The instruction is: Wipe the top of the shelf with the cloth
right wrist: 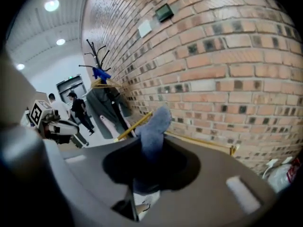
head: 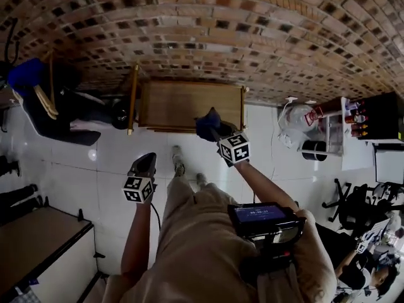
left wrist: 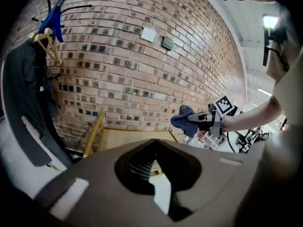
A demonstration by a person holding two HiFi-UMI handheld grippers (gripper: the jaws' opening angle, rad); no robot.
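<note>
**At the brick wall [head: 252, 30]: cloth over shelf corner**

In the head view, the wooden shelf [head: 189, 103] stands against the wall. The right gripper [head: 213, 130] is clamped on the blue cloth [head: 206, 122] at the shelf's 5 o'clock corner. The left gripper [head: 149, 161], at 7 o'clock off the shelf, has its jaws slightly apart and empty.

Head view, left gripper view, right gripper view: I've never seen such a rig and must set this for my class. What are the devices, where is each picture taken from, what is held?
A person, no robot, holds a two-jaw tool in each hand. The head view looks down from their head. Each gripper view rides on one tool, looking along its jaws. The right tool grips a blue cloth near the wooden shelf, whose top looks bare, against the brick wall. The left tool is empty, jaws apart.
</note>
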